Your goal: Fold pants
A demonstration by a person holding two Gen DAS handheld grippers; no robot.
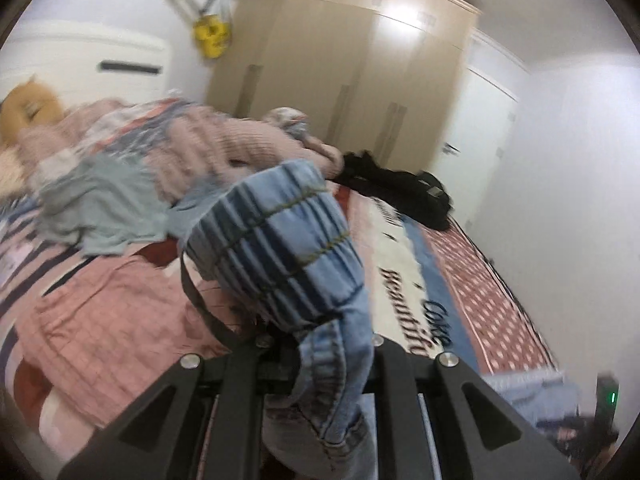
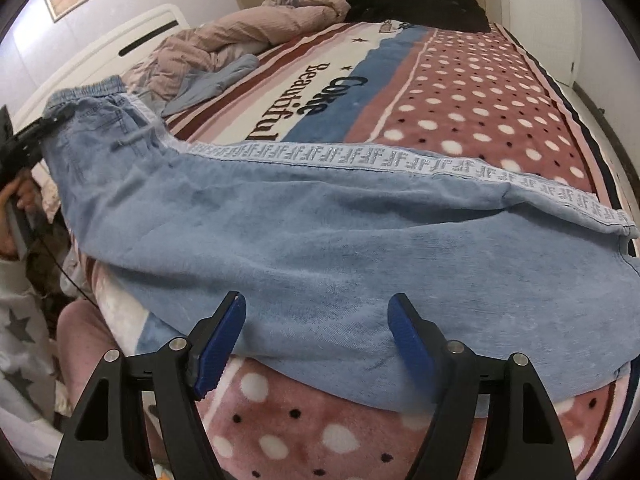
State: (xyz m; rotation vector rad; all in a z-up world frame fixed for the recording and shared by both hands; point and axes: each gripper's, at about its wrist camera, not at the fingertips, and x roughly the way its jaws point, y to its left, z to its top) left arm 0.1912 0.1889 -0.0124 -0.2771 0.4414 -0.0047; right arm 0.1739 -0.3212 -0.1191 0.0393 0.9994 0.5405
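Note:
Light blue denim pants (image 2: 320,236) lie lengthwise across the bed, legs stacked, a patterned side stripe (image 2: 400,160) along the far edge and the elastic waistband (image 2: 88,90) at the left. My left gripper (image 2: 56,118) is shut on the waistband and lifts it a little; in the left wrist view the gathered waistband (image 1: 280,240) bunches between its jaws (image 1: 320,344), hiding the fingertips. My right gripper (image 2: 316,328) is open and empty just above the near edge of the pants, its blue pads (image 2: 220,344) spread apart.
The bed has a pink dotted and striped blanket (image 2: 480,92). A pink quilt (image 2: 248,28), a pale blue garment (image 2: 216,80) and black clothes (image 2: 420,0) lie at the far end. A wardrobe (image 1: 340,80) stands behind. The person's legs (image 2: 80,336) are at the near left.

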